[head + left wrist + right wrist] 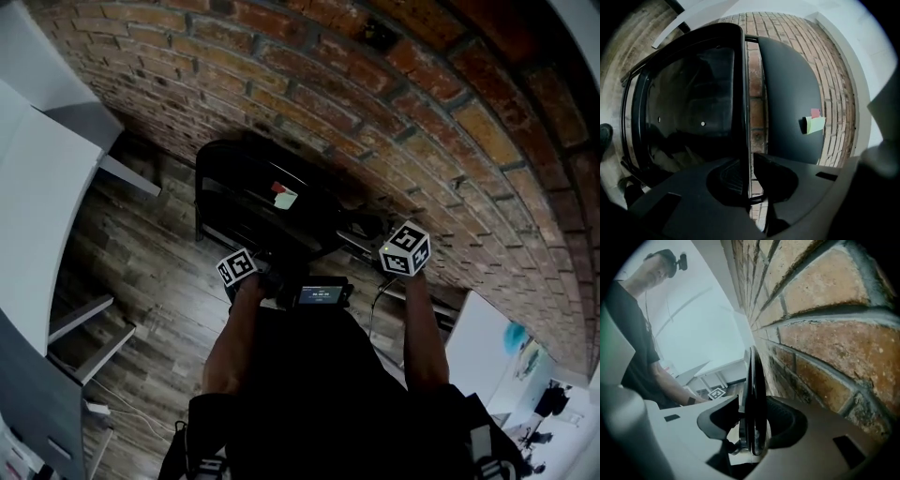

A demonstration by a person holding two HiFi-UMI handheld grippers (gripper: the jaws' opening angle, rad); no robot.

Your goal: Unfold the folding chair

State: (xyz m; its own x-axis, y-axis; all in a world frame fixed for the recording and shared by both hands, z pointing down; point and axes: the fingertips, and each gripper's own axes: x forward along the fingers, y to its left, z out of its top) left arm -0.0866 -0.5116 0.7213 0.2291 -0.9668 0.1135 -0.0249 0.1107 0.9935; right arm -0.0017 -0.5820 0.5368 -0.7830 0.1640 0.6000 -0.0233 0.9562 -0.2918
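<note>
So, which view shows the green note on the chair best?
The left gripper view: the note sits large and unblocked on the chair, with a red piece at its top. The head view shows it only as a tiny patch. The right gripper view does not show it.

- Black chair (pixel 246 192) stands by brick wall (pixel 394 103) on wood floor (pixel 150 272).
- Left gripper (pixel 267 281) and right gripper (pixel 373 234) at chair's near edge.
- Small tag (pixel 284 196) on chair.

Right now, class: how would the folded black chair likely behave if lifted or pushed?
Probably stiff: the left gripper and right gripper pinch thin, hard edges of the folding chair. Likely tippy: it stands folded and narrow by the brick wall. Glossy, perhaps slippery.
</note>
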